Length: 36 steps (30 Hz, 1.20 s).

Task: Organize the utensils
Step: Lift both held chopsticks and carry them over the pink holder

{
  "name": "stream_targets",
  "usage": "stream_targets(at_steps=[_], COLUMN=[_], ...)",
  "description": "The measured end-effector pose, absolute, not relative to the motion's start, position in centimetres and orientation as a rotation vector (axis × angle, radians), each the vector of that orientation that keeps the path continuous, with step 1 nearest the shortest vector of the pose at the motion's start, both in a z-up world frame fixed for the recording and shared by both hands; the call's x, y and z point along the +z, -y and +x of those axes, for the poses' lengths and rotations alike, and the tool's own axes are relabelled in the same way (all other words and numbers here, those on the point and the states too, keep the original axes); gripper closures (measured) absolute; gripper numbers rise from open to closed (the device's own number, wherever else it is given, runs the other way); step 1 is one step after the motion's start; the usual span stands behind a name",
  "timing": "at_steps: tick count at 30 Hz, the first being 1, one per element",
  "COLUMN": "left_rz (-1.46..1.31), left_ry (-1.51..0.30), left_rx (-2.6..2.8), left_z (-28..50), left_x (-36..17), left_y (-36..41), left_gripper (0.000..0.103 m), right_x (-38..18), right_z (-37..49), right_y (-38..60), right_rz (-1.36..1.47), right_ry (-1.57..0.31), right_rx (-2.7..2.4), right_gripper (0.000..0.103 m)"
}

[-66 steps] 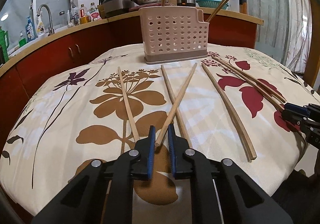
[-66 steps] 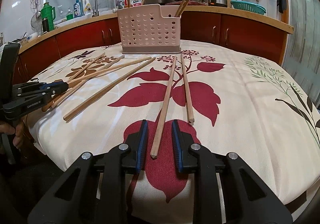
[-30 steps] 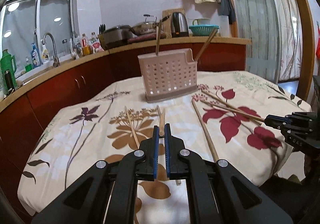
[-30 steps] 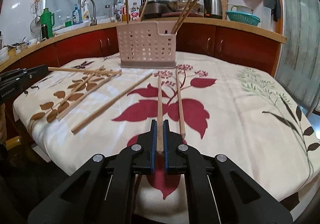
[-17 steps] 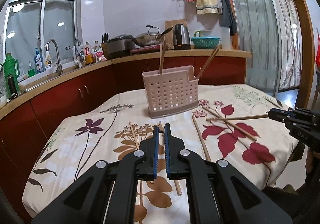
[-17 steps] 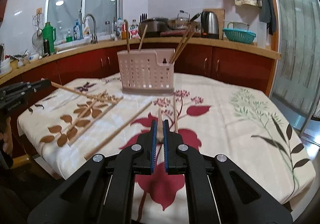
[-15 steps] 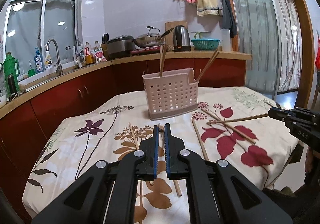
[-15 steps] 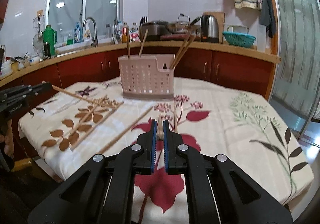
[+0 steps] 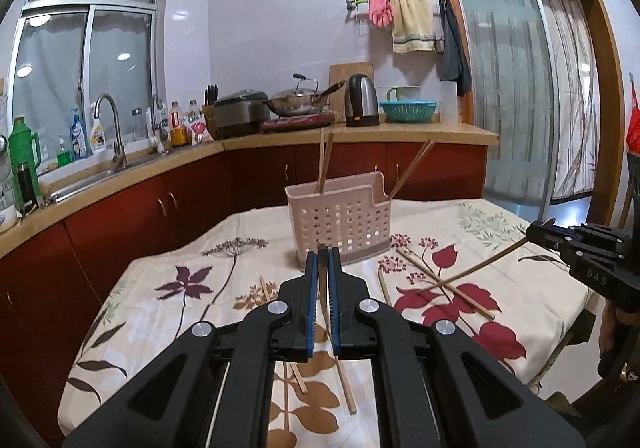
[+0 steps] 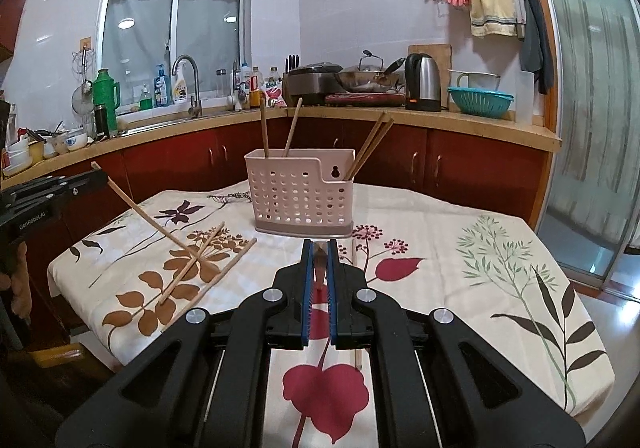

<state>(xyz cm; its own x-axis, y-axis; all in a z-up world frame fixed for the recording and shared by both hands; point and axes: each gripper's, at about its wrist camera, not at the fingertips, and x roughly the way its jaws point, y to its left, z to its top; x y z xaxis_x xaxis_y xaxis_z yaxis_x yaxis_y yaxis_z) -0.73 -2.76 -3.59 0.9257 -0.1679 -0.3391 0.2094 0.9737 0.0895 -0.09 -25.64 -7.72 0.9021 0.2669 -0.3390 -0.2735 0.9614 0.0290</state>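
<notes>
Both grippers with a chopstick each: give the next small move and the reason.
Probably carry both forward to the pink holder and tip the sticks upright over its open top. The left gripper and the right gripper are each shut on a chopstick lifted off the tablecloth. The holder already has chopsticks standing in it, and more lie on the cloth.

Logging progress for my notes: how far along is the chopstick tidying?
Done: four chopsticks stand in the pink holder.

In hand: the left gripper and right gripper are each shut on one chopstick, lifted off the tablecloth.

Left: several loose chopsticks on the cloth.
</notes>
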Motion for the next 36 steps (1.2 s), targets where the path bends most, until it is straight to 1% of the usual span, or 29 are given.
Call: stream_targets(at_steps=[21, 30, 36], left_rz=[0.07, 0.072, 0.079], left_ry=[-0.301, -0.244, -0.18], left_rx=[-0.174, -0.182, -0.191], left_z=[3.6, 5.2, 6.3], left_x=[-1.9, 0.2, 2.8], left_y=[1.4, 1.3, 1.5], left_gripper=[0.097, 0.097, 0.097], right_x=[-4.8, -3.3, -0.6], right_z=[5.9, 7.7, 8.8], right_y=[24.3, 24.3, 24.9], right_rz=[-0.014, 0.003, 0.022], right_ry=[-0.322, -0.29, -0.238], right_rx=[0.307, 0.318, 0.321], right_gripper=[0.096, 0.096, 0.096])
